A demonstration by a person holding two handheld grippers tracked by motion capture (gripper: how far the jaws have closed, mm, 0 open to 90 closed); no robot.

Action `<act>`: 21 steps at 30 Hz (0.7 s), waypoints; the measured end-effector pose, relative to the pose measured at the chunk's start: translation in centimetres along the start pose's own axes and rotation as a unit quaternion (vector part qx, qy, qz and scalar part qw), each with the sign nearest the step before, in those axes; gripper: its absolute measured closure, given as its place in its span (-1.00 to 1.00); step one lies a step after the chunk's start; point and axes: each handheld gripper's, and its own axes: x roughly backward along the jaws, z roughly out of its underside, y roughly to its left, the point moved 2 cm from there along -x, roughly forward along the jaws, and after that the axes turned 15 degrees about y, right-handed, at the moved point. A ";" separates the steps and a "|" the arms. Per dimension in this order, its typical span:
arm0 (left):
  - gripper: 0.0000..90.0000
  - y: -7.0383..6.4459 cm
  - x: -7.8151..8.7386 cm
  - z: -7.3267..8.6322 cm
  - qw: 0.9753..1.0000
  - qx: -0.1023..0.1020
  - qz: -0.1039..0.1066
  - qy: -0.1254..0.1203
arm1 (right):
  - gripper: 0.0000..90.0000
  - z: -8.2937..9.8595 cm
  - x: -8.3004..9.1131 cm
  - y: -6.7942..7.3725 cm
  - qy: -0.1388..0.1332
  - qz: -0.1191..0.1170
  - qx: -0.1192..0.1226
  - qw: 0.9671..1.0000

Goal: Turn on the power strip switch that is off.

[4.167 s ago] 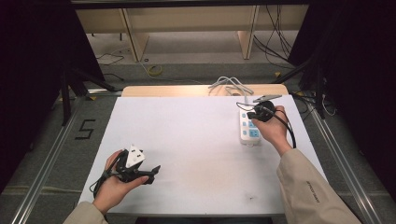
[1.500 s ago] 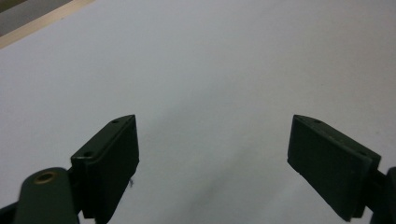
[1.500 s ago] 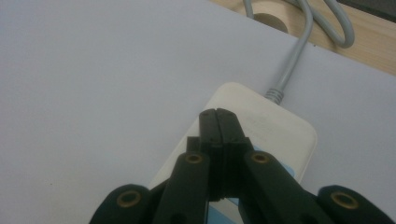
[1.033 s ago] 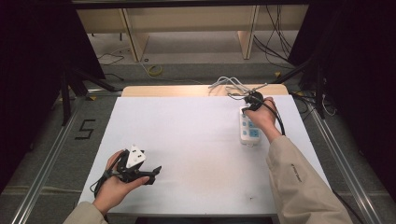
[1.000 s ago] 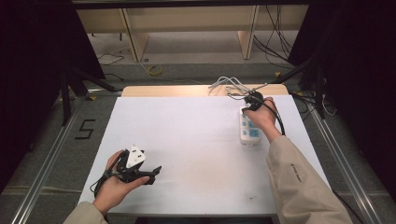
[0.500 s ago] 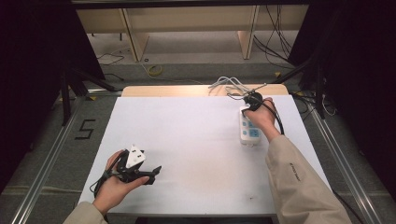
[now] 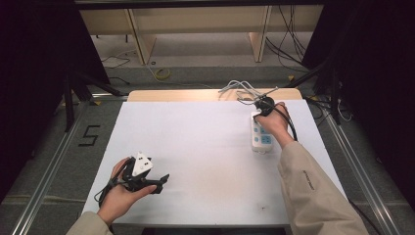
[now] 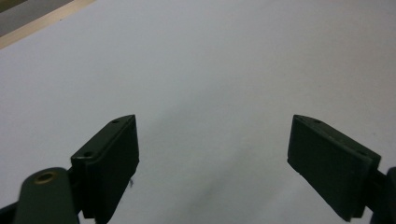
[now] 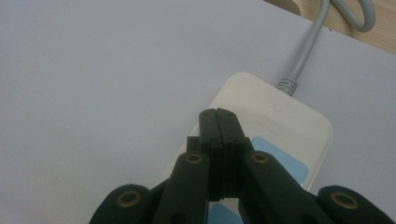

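Right hand: the right hand reaches far out to the back right part of the white table, with the sleeve stretched along the right side.
Right gripper: the right gripper has its two black jaws pressed flat together, with nothing between them. Its tip sits just over the top of the power strip, near the end where the grey cord goes in.
Left hand: the left hand rests at the front left of the table, well apart from the power strip.
Left gripper: the left gripper has its jaws wide apart over bare table.
Power strip: it is white with blue sockets, and lies at the back right of the table.
Change: four seconds ago the right hand was a bit nearer the person; now it is closer to the cord end. The left hand has stayed put.
Writing: a dark "5" is marked on the floor to the left of the table.
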 end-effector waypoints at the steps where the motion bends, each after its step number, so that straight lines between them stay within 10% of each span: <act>1: -0.64 0.0 0.0 0.0 1.000 0.000 0.000 0.001 | 1.00 0.0 0.0 0.0 0.001 0.001 0.000 1.000; 21: -0.63 0.0 0.0 0.0 1.000 0.000 0.000 0.000 | 1.00 -0.5 0.0 0.5 0.024 0.020 0.006 0.999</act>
